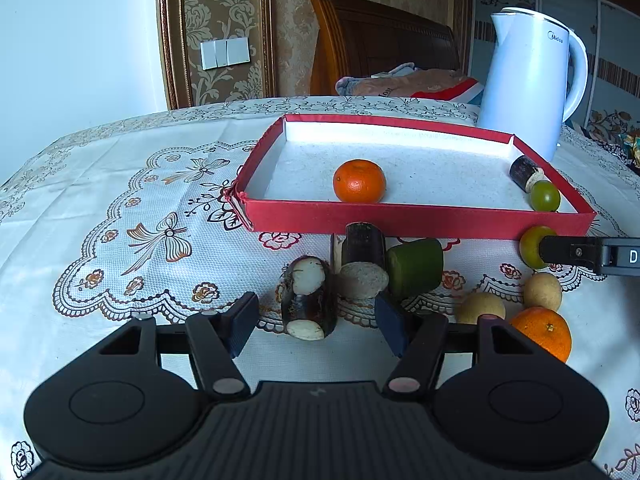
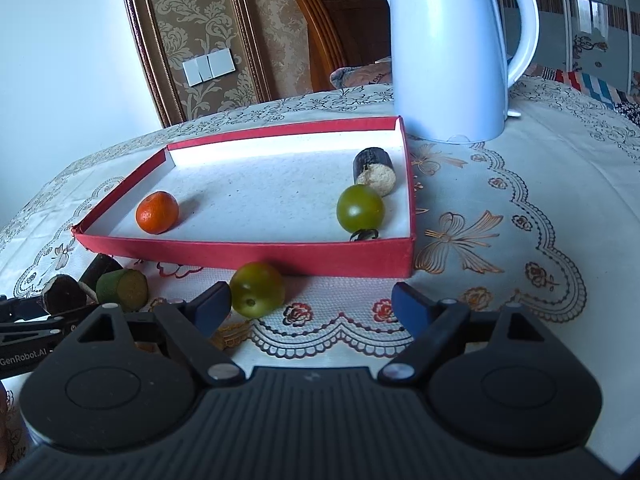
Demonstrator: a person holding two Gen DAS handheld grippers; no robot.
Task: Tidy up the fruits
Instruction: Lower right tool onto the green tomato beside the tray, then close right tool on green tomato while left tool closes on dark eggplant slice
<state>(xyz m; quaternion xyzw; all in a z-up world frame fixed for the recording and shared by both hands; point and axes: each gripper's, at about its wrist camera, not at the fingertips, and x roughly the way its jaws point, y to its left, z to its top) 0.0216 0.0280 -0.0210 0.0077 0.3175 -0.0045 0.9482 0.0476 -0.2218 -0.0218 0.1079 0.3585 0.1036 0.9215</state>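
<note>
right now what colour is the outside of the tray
Red, with a white inside; the tray shows best in the right wrist view.

- A tray point(image 2: 248, 254) lay on the table point(image 2: 500, 312), with a kettle point(image 2: 452, 60) behind its far right corner.
- In the tray, a mandarin point(image 2: 157, 212) sat near the front left, and a round fruit point(image 2: 360, 207) near the right wall with a cane piece point(image 2: 374, 172) just behind it.
- Before the tray's front wall lay another round fruit point(image 2: 257, 289); left of it, a cluster of cane pieces point(image 1: 352, 272).
</note>
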